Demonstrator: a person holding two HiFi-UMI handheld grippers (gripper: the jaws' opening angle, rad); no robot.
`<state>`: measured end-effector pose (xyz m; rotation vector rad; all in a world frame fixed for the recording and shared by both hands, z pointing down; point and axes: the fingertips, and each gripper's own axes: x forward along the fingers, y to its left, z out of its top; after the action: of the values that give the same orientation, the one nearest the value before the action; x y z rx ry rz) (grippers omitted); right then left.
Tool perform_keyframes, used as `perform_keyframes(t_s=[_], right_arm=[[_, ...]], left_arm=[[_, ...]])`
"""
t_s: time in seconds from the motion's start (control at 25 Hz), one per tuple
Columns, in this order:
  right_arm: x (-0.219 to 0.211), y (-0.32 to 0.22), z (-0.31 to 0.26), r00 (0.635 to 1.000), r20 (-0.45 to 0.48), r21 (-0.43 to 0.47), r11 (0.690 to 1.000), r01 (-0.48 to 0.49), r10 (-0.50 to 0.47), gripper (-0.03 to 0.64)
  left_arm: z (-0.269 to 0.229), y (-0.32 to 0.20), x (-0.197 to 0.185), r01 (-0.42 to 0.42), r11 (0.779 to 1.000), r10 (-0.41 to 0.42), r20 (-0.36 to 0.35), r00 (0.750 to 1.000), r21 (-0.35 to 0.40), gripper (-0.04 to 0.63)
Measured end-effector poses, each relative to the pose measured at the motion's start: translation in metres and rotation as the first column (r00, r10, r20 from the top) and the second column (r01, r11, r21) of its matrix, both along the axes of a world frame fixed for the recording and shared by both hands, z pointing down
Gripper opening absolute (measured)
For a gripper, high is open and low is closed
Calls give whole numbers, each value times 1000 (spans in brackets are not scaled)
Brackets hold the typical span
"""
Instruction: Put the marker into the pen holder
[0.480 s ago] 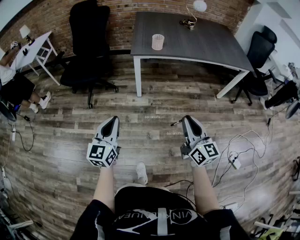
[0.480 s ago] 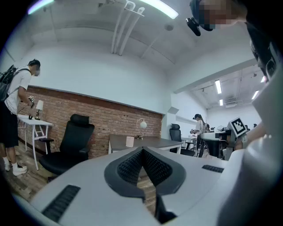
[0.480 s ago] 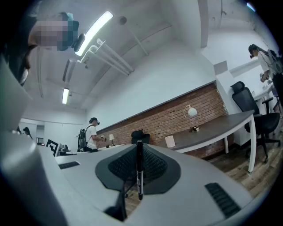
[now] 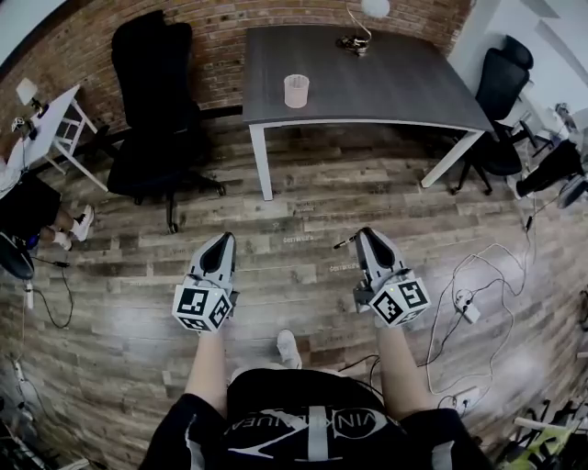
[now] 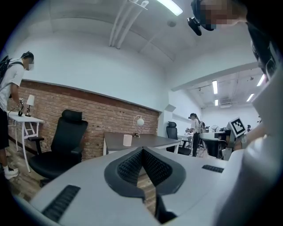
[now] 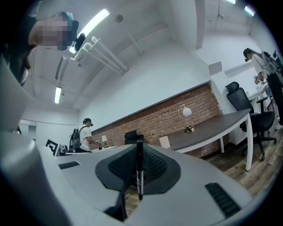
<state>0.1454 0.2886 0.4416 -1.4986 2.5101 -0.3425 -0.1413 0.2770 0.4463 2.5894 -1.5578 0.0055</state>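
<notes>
1. Right gripper (image 6: 139,152): jaws nearly together, pinching a black marker (image 6: 139,170) between the pads. Only a thin gap, filled by the marker's barrel.
2. In the right gripper view the marker stands crosswise to the jaws, one end poking above the jaw tips, the other hanging below. There is a pale label on the lower barrel.
3. In the head view the same marker shows as a short dark stub sticking out sideways from the right jaw tips, toward the left gripper.
4. Left gripper (image 5: 142,152): jaws pressed together at the tips, nothing between them. Only wood floor shows through the slot lower down.
5. Both grippers are held out in front of the person, about level with each other and well apart, over the wood floor (image 4: 303,220). Both point toward the table.
6. Pen holder (image 4: 296,90): pale pink mesh cup, upright on the dark grey table (image 4: 395,83), near its front-left edge. It is well apart from both grippers, so the marker is not at the holder.
7. A desk lamp (image 4: 360,26) with a round white shade sits at the back of that table, by the brick wall.
8. A black office chair (image 4: 152,101) stands left of the table, and another (image 4: 501,101) at the right end.
9. At the far left are a small white table (image 4: 46,119) and a person (image 4: 28,202).
10. Cables (image 4: 469,303) trail on the floor right of the right gripper.
</notes>
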Motion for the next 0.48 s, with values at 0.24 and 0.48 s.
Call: perform_keyframes(t_s=[0.24,0.48], right_arm=[[-9,-21,4,999,17,-12,999,-29,30,51],[-14,-29,5,999,19,-25,999,-30,31,51]], left_arm=[[4,-29,-7,-34,999,34,7,999,-9,12],[5,-39,-13,-35,999,35,-5,999,-10,13]])
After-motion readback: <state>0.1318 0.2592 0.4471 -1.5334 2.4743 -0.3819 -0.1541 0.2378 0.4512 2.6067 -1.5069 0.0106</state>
